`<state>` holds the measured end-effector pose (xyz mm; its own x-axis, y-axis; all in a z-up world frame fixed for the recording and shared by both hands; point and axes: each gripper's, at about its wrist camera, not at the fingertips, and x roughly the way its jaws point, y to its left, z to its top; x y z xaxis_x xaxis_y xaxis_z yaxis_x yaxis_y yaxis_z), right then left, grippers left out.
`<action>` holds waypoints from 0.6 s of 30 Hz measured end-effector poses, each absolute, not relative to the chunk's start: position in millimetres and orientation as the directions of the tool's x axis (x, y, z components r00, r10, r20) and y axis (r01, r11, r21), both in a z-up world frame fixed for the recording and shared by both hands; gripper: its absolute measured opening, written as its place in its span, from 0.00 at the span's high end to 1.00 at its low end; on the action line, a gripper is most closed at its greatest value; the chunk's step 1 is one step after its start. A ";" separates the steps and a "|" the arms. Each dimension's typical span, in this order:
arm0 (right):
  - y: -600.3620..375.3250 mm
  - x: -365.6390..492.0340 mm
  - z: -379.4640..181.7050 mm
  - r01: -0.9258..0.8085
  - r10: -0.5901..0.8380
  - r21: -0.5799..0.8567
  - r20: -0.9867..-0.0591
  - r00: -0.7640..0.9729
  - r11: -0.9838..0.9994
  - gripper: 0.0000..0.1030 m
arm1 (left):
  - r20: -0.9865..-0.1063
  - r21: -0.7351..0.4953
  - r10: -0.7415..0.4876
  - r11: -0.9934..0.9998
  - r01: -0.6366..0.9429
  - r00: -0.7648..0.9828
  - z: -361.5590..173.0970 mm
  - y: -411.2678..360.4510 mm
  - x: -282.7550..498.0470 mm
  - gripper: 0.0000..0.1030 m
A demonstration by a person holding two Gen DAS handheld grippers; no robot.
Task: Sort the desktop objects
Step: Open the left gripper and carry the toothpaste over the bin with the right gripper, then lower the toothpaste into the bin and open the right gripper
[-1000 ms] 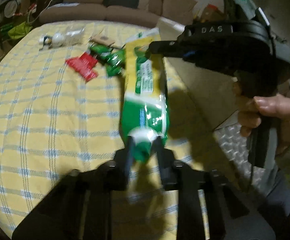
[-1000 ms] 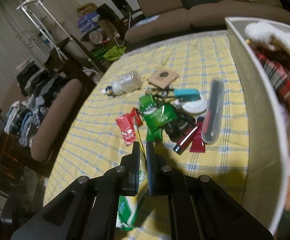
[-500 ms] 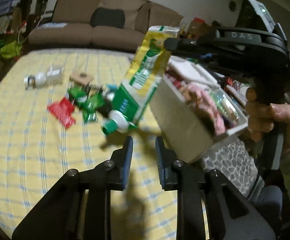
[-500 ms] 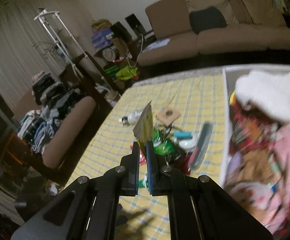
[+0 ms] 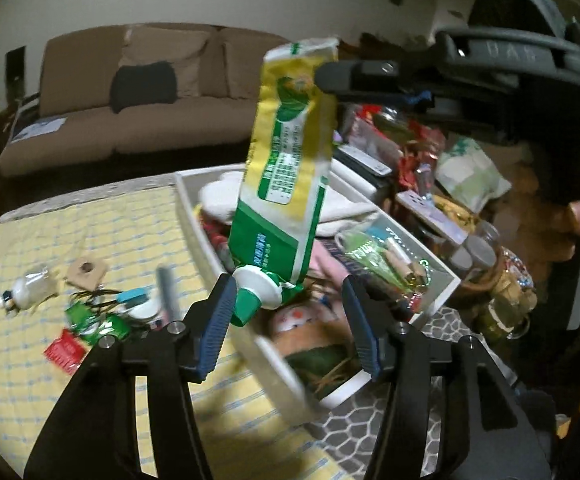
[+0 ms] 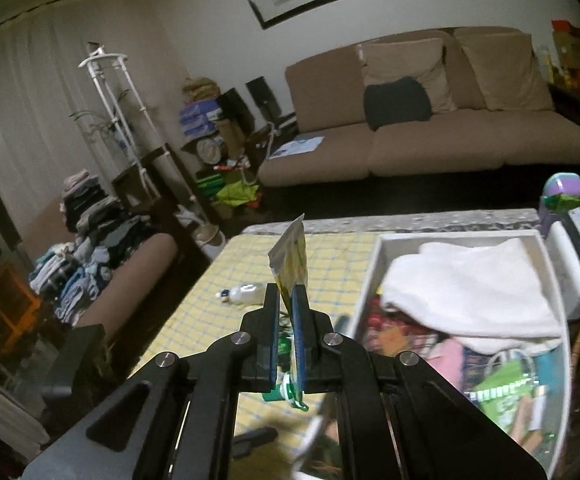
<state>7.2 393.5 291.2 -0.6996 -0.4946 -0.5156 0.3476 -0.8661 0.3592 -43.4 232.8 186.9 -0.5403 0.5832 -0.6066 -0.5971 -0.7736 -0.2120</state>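
The tube (image 5: pixel 286 184) is held in the air above the near end of the white bin (image 5: pixel 447 280), hanging cap-down with its flat crimped end uppermost. The right gripper (image 6: pixel 286 312) is closed on it: in the right wrist view the blue pads are pressed nearly together with the yellow foil of the tube pinched between them, and the crimp stands up above the fingertips. In the left wrist view the same grip is seen from the side, taken high on the tube just below the crimp.

The left gripper (image 5: pixel 290 312) is spread wide and holds nothing; the green cap (image 5: pixel 246 306) hangs between its fingers, close to the left pad, though contact cannot be told.

The tube is judged to be light and soft-walled. It looks partly used and flattened toward the top, so the upper half should fold or slide under a hard pinch, while the shoulder and cap are stiff. The glossy laminate is probably slippery. The flat upper section gives the pads a broad face and little chance of paste being squeezed out, so the present hold suits a short carry; the tube hangs at a slight tilt and may swing. A firmer hold could be taken at the rigid shoulder just above the cap.

On the yellow checked counter (image 5: pixel 50 380), packets and a small bottle (image 5: pixel 28 288) are left lying well apart from the bin.
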 end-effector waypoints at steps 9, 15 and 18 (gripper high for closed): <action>413.8 -35.7 238.8 0.274 -0.439 0.346 -0.624 -0.646 -0.897 0.95 | -0.682 -0.237 0.586 -0.742 -0.627 -0.437 144.9 292.0 -70.8 0.50; 408.3 -102.0 204.9 0.213 -0.405 0.352 -0.677 -0.614 -0.911 0.95 | -0.671 -0.283 0.601 -0.749 -0.599 -0.434 131.2 286.0 -86.1 0.47; 395.1 -134.1 189.4 0.193 -0.394 0.352 -0.703 -0.592 -0.916 0.95 | -0.662 -0.309 0.611 -0.750 -0.584 -0.434 127.6 277.9 -90.9 0.44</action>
<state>-134.1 395.1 189.4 -0.5918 -0.3943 -0.7031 0.1925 -0.9161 0.3517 -90.9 277.9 127.5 -0.4340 0.6110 -0.6621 -0.5845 -0.7502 -0.3091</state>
